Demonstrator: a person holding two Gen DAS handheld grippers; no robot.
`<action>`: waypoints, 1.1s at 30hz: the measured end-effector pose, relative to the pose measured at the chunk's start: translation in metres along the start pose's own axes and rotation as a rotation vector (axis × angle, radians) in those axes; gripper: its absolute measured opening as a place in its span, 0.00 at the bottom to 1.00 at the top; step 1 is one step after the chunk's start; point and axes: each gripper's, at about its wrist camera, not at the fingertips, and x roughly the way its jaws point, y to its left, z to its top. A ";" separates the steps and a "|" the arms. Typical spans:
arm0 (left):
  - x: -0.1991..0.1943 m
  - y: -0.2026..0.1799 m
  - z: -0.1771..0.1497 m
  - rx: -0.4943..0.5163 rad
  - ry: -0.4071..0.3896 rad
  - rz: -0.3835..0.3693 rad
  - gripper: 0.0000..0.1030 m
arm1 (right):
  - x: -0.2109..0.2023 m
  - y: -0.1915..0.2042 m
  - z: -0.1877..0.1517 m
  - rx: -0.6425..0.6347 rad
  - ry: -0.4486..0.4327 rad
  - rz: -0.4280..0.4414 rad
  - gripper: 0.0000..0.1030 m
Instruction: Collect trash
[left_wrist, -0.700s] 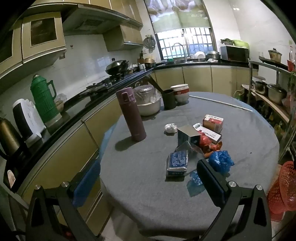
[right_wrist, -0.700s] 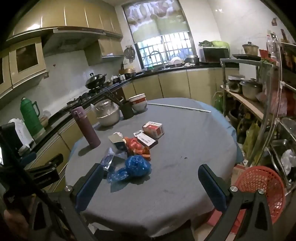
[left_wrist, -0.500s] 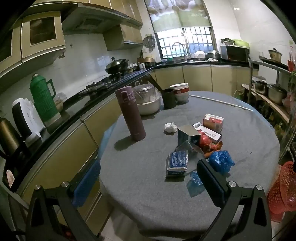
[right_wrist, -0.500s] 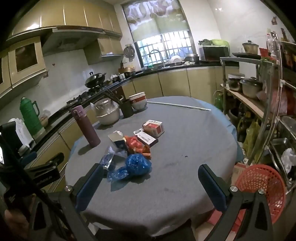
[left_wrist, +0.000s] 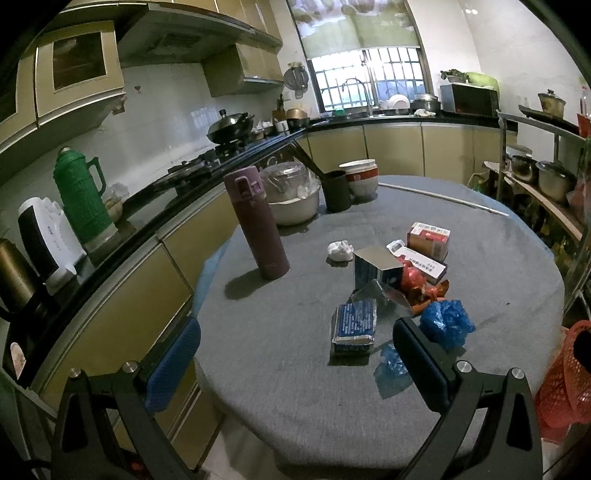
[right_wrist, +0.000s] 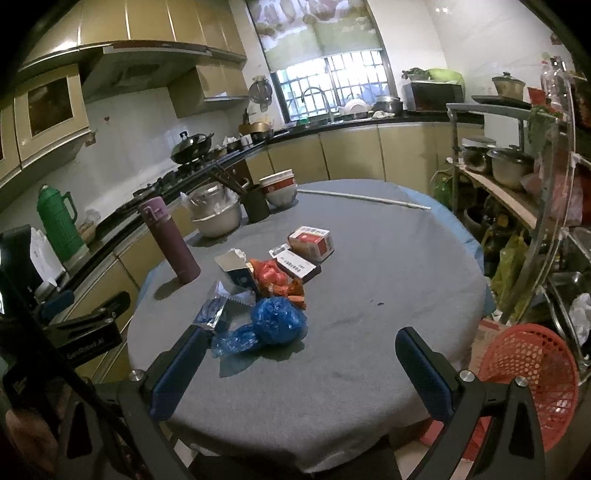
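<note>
Nothing on the table had shifted since the earlier frames; both views had only drifted very slightly, and the litter lay as before. Blue-padded fingers (left_wrist: 173, 363) of the left gripper (left_wrist: 295, 365) stood wide apart with nothing between them but grey cloth, and the right gripper (right_wrist: 301, 369) was spread just as wide, its jaws bare, hovering over the near edge of the round table (right_wrist: 388, 295). Just beyond the left gripper's right-hand finger lay a flat foil packet (left_wrist: 354, 325) with a blue printed face, its long axis running away from the camera and its far end ragged where clear wrapping (left_wrist: 364, 295) stuck up. Beside it sat a crumpled blue plastic bag (right_wrist: 279, 319), balled up, with a smaller blue scrap (right_wrist: 234, 341) trailing toward the near edge. Behind these were a red-orange wrapper (right_wrist: 273, 277), bunched and shiny, and an open blue carton (left_wrist: 375, 267) standing upright with its flap raised. Farther back lay a flat white-and-dark box (right_wrist: 297, 264), its long side angled across the table, touching a red-and-tan box (right_wrist: 312, 240), and a white wad of tissue (left_wrist: 340, 251) sat apart to the left. A tall purple flask (left_wrist: 256, 225) stood upright well left of the heap. Off the table's right side, low down, was a red mesh basket (right_wrist: 532, 373).
</note>
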 end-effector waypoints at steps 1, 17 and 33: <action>0.002 0.000 -0.001 0.001 0.003 -0.001 1.00 | 0.002 0.000 -0.001 -0.005 0.004 -0.004 1.00; 0.019 0.000 -0.003 0.008 0.015 -0.003 1.00 | 0.025 0.010 -0.002 -0.002 0.046 0.026 1.00; 0.032 0.001 -0.006 0.034 0.052 0.011 1.00 | 0.038 0.016 -0.002 -0.009 0.054 0.051 1.00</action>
